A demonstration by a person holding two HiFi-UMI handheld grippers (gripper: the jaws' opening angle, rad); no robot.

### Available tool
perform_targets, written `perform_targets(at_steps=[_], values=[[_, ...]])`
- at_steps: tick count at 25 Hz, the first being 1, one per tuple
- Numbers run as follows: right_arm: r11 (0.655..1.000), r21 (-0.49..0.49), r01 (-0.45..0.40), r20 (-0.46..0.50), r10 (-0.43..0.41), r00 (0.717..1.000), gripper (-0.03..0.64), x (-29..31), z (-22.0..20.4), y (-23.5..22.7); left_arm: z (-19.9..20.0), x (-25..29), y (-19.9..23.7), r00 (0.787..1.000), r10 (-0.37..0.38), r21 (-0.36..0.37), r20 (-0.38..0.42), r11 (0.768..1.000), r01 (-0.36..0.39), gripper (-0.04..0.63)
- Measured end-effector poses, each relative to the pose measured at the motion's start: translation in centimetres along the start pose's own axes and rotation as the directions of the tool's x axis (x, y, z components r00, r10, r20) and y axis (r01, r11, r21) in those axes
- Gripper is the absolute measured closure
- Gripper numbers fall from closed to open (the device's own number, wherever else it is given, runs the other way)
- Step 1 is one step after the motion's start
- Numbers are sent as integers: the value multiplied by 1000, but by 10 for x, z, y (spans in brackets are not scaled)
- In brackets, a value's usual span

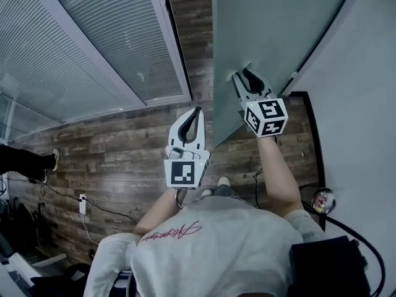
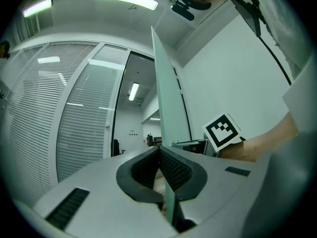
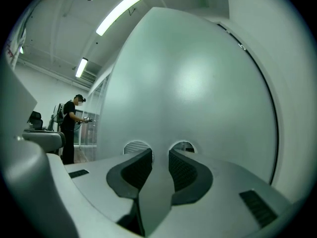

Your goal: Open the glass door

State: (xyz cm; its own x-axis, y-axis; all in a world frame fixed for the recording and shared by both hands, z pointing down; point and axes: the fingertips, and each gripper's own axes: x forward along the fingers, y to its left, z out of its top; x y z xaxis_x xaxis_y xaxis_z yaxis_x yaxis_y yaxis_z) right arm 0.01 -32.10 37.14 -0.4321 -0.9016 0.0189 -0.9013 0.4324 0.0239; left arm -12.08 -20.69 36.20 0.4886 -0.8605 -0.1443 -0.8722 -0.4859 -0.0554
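The frosted glass door (image 1: 266, 23) stands partly swung, its free edge running down the middle of the head view. My right gripper (image 1: 244, 73) points level at its face, the tips right up against the glass (image 3: 198, 83). In the right gripper view the jaws (image 3: 159, 152) stand apart with only the door's surface between them. My left gripper (image 1: 198, 110) is held just left of the door's edge. Its jaws (image 2: 159, 150) meet at the tips and hold nothing, and the door's thin edge (image 2: 166, 93) rises right behind them.
A glass wall with closed blinds (image 1: 93, 42) curves along the left. A white wall (image 1: 359, 73) and a dark door frame (image 1: 312, 141) are at the right. A cable and socket block (image 1: 82, 204) lie on the wood floor. Another person (image 3: 69, 128) stands far off.
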Motion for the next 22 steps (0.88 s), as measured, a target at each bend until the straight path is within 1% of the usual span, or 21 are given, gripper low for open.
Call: perform_targets(at_steps=[4, 7, 9, 15, 17, 22], values=[[1000, -4, 18, 37, -18, 999, 503, -50, -3, -13, -1, -4, -41, 995, -101, -4, 8, 995, 101, 588], [1000, -3, 5, 27, -5, 1000, 503, -57, -2, -10, 2, 2, -48, 985, -173, -19, 17, 985, 174, 588], [1000, -1, -11, 17, 11, 1000, 502, -63, -1, -8, 0, 5, -51, 978, -206, -17, 9, 978, 207, 589], [999, -3, -34, 12, 34, 999, 502, -96, 0, -20, -4, 15, -79, 965, -263, -29, -9, 964, 263, 589], [999, -3, -45, 17, 45, 999, 502, -112, -2, -22, -4, 13, -94, 960, -279, -27, -8, 960, 278, 589], [997, -6, -78, 42, 78, 996, 502, -148, -2, -31, 3, 12, -138, 958, -285, -13, 19, 958, 285, 588]])
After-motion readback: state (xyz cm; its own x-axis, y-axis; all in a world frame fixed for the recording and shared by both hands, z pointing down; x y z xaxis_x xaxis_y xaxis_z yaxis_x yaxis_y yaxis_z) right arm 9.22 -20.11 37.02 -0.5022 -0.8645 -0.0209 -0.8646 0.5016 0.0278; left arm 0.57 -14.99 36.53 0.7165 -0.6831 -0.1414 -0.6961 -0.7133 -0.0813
